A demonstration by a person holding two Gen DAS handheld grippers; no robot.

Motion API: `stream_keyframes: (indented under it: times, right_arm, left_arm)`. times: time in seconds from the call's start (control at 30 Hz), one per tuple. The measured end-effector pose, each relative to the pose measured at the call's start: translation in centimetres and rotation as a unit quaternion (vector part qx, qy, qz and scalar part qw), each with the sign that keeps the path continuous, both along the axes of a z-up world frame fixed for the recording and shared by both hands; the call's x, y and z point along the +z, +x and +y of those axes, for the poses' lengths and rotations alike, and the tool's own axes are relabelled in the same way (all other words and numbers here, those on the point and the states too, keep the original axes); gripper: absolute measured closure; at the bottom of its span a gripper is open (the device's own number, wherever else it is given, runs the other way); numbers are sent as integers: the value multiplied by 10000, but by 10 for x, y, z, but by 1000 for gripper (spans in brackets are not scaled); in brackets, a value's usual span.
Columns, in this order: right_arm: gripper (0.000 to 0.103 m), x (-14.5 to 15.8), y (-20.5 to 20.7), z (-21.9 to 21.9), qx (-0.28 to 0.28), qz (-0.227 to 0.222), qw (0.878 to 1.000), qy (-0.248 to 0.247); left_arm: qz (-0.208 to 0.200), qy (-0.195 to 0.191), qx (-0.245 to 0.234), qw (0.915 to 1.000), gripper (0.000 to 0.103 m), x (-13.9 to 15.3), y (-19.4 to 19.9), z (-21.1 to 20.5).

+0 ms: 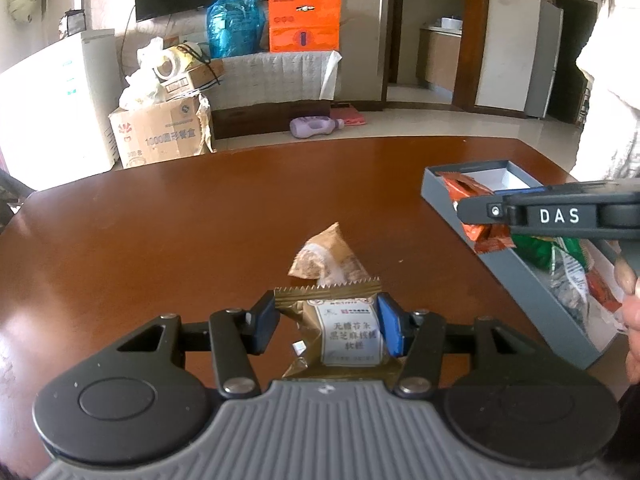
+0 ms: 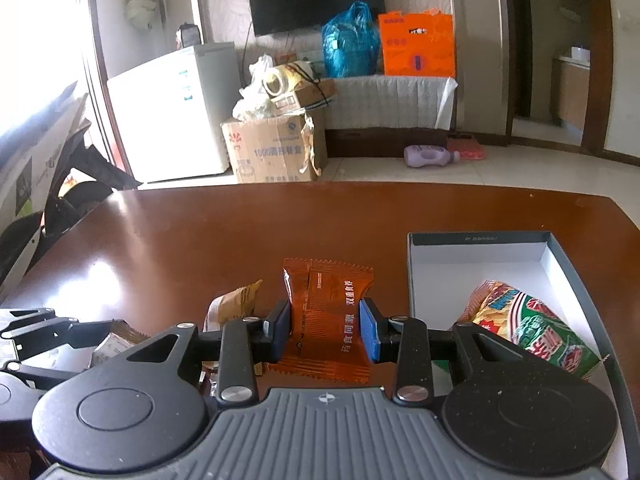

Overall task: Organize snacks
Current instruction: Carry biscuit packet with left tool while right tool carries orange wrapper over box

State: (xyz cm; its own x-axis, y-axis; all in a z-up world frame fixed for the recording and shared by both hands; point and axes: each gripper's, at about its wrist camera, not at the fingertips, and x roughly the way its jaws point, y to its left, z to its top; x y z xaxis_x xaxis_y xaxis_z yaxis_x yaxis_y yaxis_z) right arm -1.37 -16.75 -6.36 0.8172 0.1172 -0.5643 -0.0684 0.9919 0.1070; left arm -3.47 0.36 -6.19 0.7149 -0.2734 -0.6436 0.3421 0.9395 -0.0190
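Snacks in wrappers: two are held at once. An orange packet (image 2: 326, 320) sits upright between the blue pads of the right gripper (image 2: 325, 330), clamped across its short width, long axis running away from the camera. A gold-brown packet (image 1: 340, 334) with a white label is pinched the same way in the left gripper (image 1: 328, 330). Both packets appear to be lifted clear of the brown table (image 1: 160, 220).

A third snack, a tan triangular pouch (image 1: 328, 258), lies loose on the table just beyond the left gripper's fingertips.

The grey box (image 2: 480, 238), white inside, lies on the table to the right of both grippers. A green and yellow bag (image 2: 532, 328) already rests in its near end; the far end is bare. From the left wrist view, orange packets show in it too, with the right gripper's arm crossing above its near part.

Judgement: the right gripper is nearer the box, which lies just right of its fingers, so a short sideways carry should place the orange packet; the left has farther to travel.
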Motion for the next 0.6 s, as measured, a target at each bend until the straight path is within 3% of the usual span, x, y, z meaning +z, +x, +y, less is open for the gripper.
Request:
stream_keyframes:
  times: [0.6]
  right_arm:
    - [65,11,-31,-49,-487,-163,9987,68]
  left_arm:
    - [2,-168,-457,9988,51,14,-4,-49]
